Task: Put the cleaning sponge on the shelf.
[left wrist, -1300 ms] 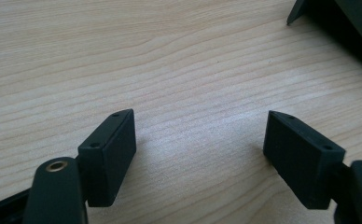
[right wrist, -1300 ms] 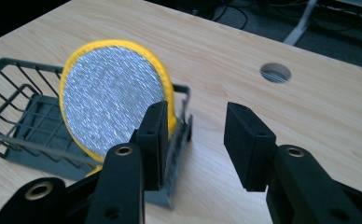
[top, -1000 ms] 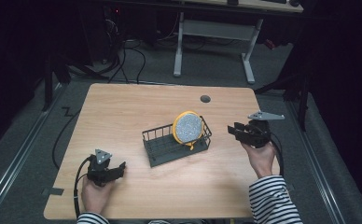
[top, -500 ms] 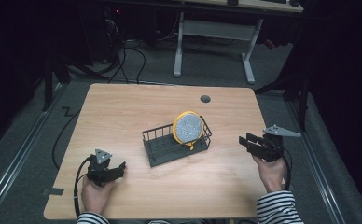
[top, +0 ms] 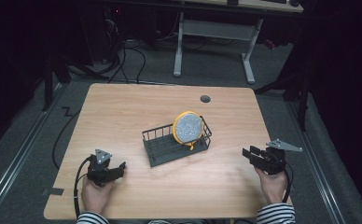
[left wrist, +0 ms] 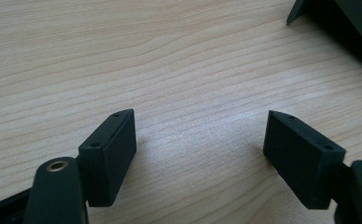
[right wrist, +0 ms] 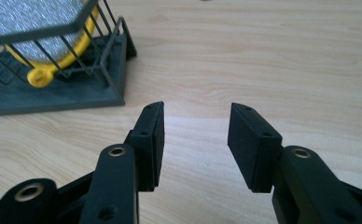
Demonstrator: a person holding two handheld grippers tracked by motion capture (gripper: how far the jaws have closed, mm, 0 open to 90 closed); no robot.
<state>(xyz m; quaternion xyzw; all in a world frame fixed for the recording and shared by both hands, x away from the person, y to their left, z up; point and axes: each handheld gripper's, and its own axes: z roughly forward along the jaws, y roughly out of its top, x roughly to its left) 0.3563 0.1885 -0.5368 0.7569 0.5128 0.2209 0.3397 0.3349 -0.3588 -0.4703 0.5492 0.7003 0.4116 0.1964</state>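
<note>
A dark wire rack (top: 163, 151) sits at the middle of the wooden table (top: 123, 112). A round yellow-rimmed plate (top: 187, 127) with a speckled grey face stands on edge in its right end. My left gripper (top: 118, 169) rests near the front left, open, with bare wood between its jaws (left wrist: 200, 149). My right gripper (top: 248, 154) is low at the front right and points left toward the rack. Its jaws have just been opening and hold nothing (right wrist: 195, 135). The right gripper view has the rack (right wrist: 53, 100) and plate (right wrist: 34, 18) at upper left.
A dark round grommet (top: 205, 99) is set in the table's far edge. A white desk frame (top: 214, 35) and cables lie on the floor beyond. A corner of the rack (left wrist: 347, 23) shows at the upper right of the left gripper view.
My right gripper has drawn back from beside the rack toward the front right and sunk lower, empty. The left gripper and the plate have stayed put.
</note>
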